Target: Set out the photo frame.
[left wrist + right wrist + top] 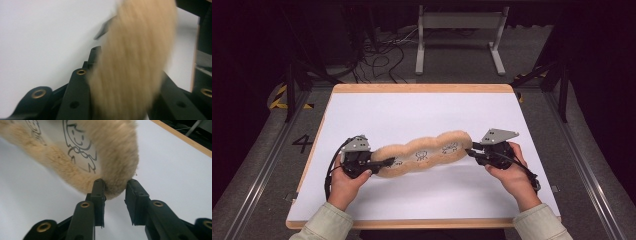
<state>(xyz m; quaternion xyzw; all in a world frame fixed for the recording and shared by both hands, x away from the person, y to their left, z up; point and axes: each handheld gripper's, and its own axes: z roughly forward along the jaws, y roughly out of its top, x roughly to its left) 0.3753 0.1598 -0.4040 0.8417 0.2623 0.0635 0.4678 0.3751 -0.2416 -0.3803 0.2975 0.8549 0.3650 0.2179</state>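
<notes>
Both hand-held grippers, left (384, 162) and right (470, 148), clamp the fluffy pad (422, 153) stretched crosswise.

I see bare white tabletop (412, 107) all across the far half and along the near edge, open for either hand. The long fuzzy cushion (422, 152) stretches left to right between my left gripper (384, 162) and right gripper (472, 150), blocking the middle.
</notes>
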